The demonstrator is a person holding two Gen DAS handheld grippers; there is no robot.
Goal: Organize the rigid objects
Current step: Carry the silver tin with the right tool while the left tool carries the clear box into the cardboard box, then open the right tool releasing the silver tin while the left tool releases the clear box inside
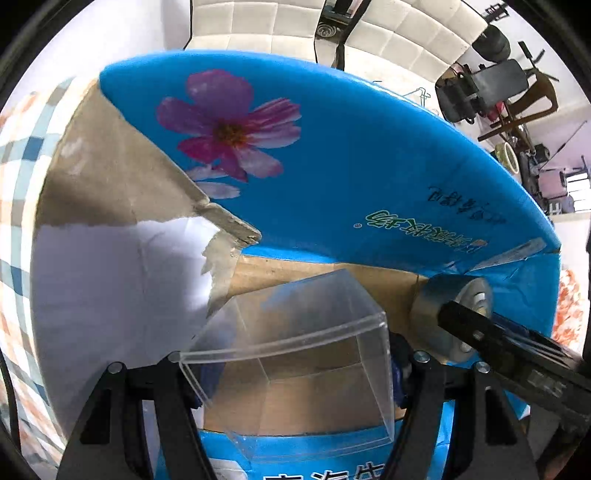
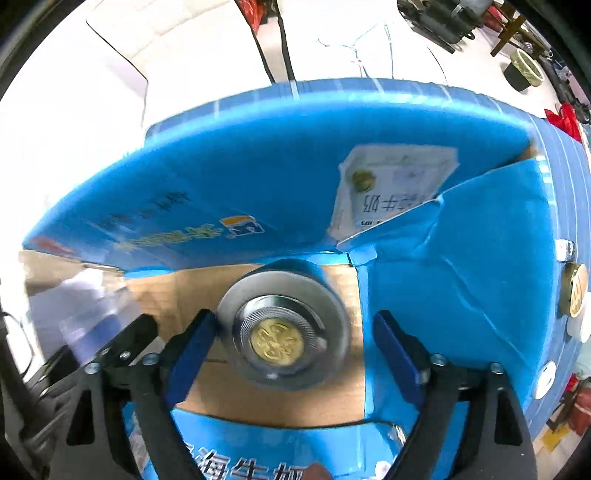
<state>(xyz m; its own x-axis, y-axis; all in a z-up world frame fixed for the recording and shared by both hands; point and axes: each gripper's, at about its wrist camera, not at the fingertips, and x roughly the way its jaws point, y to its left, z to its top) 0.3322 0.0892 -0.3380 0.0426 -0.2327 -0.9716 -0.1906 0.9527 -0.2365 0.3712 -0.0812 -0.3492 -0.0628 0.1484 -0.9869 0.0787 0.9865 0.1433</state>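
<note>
- White padded wall (image 1: 388, 33) is showing behind blue cardboard box (image 1: 351, 155).
- Left claw (image 1: 291, 365) is clamping clear plastic case (image 1: 295, 343) over the box.
- Right claw (image 2: 291, 343) is standing apart around silver round tin (image 2: 284, 325), at the case's 3 o'clock.

Landmark: open cardboard box (image 1: 332, 177). Clear plastic case (image 1: 295, 354) inside it on the floor panel, toward the left; round metal tin (image 1: 443, 314) also inside, right of the case, near the box's right flap (image 2: 461, 277).

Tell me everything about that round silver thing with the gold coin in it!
The round silver metal case has a clear lid with a gold coin at its centre. It sits tilted inside the blue cardboard box, over the brown floor. The right claw is open around it; its left blue finger looks to be touching it.
</note>
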